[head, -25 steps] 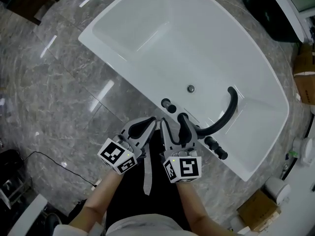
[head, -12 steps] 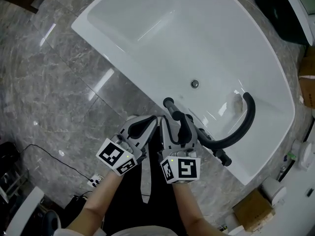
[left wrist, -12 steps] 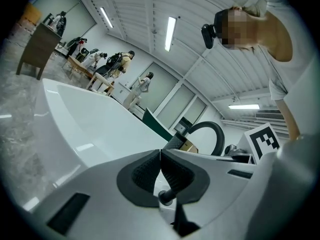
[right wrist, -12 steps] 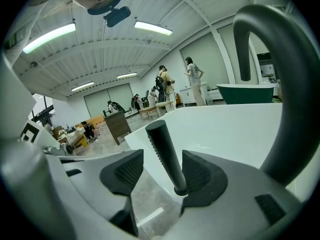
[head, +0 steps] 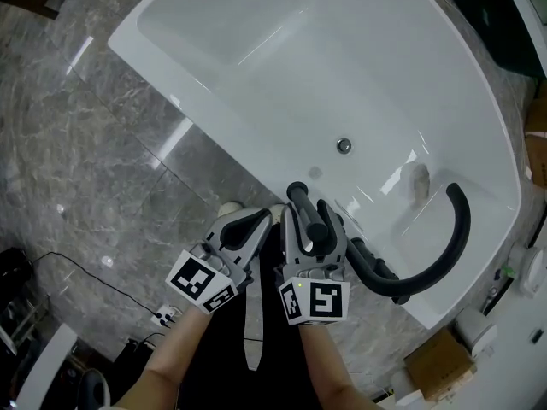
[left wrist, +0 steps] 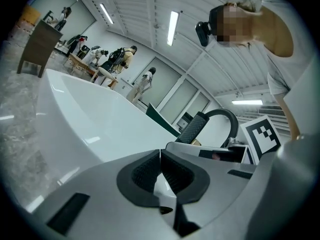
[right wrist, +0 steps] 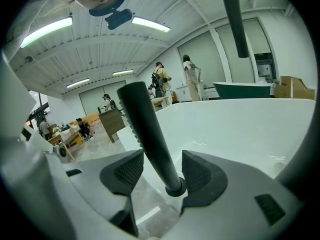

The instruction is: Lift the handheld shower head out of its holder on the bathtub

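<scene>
A white bathtub [head: 184, 92] is seen from above on a grey marble floor [head: 77, 161], with its round drain [head: 344, 146] near the middle of the basin. Black fittings are mounted on the near rim. The handheld shower head [head: 301, 202], a slim black wand, is seated upright in its holder [right wrist: 175, 188] on that rim, and a curved black spout [head: 444, 259] arches over the basin to the right of it.

The right gripper [head: 309, 227] is placed around the wand. In the right gripper view, the shower head [right wrist: 147, 129] is seen standing between the two pads of the right gripper [right wrist: 162, 171]. The jaws are spread: the left pad is close against the handle, while a gap is left on the right side, so the wand is bracketed but not clamped. The wand's foot is sunk in the holder's ring.

The left gripper [head: 253, 220] is held just beside the right one, over the tub's edge. In the left gripper view, the pads of the left gripper [left wrist: 160, 166] are pressed together with nothing between them. The textured wand [left wrist: 192, 129] and the spout [left wrist: 227, 119] are seen beyond them.
</scene>
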`<action>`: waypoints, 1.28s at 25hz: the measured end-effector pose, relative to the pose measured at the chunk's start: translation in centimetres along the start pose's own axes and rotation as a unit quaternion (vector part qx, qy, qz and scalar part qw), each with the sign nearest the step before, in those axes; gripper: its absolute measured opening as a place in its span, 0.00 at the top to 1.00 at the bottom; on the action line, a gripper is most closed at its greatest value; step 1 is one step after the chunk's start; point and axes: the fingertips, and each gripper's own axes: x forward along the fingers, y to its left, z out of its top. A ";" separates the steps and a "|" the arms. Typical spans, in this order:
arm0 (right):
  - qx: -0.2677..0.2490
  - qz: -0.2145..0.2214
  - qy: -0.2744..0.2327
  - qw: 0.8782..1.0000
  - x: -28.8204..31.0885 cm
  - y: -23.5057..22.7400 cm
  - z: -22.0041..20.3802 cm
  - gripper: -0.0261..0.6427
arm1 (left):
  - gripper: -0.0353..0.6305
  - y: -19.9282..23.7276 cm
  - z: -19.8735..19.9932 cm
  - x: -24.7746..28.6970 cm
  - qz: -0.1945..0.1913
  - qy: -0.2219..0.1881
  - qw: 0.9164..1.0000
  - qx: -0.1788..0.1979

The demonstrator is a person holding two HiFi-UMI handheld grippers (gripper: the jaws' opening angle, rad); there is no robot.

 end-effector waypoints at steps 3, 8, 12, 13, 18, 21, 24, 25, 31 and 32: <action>-0.001 -0.003 0.006 1.000 0.9 -0.3 -0.5 0.62 | 0.93 0.4 -0.3 0.8 -0.003 0.002 1.000 0.000; 0.000 -0.005 0.009 1.000 2.2 -0.8 -1.0 0.62 | 0.93 0.7 -0.3 1.4 -0.006 -0.003 1.000 -0.007; -0.014 -0.007 0.008 1.000 2.9 -1.0 -1.2 0.62 | 0.93 1.0 -1.0 1.5 -0.002 -0.002 1.000 -0.012; -0.017 -0.007 0.007 1.000 3.0 -1.1 -1.3 0.62 | 0.93 1.1 -1.2 1.5 -0.001 -0.001 1.000 -0.013; -0.028 0.004 0.011 1.000 3.6 -1.0 -1.9 0.63 | 0.93 1.4 -2.1 1.6 0.001 0.004 1.000 -0.019; -0.038 0.005 0.010 0.999 3.7 -0.9 -1.8 0.66 | 0.93 1.4 -2.1 1.7 0.002 0.003 1.000 -0.021; -0.061 -0.006 0.011 0.998 3.7 -1.0 -1.6 0.75 | 0.93 1.3 -1.9 1.9 0.002 0.000 1.000 -0.020; -0.065 -0.006 0.012 0.998 3.7 -1.0 -1.6 0.76 | 0.93 1.2 -1.7 2.0 0.001 -0.001 1.000 -0.019; -0.076 -0.001 0.018 0.997 3.6 -0.9 -1.7 0.76 | 0.93 0.7 -1.1 1.9 0.001 -0.007 1.000 -0.014; -0.078 -0.001 0.017 0.997 3.6 -0.9 -1.7 0.76 | 0.93 0.7 -1.0 1.9 0.002 -0.008 1.000 -0.014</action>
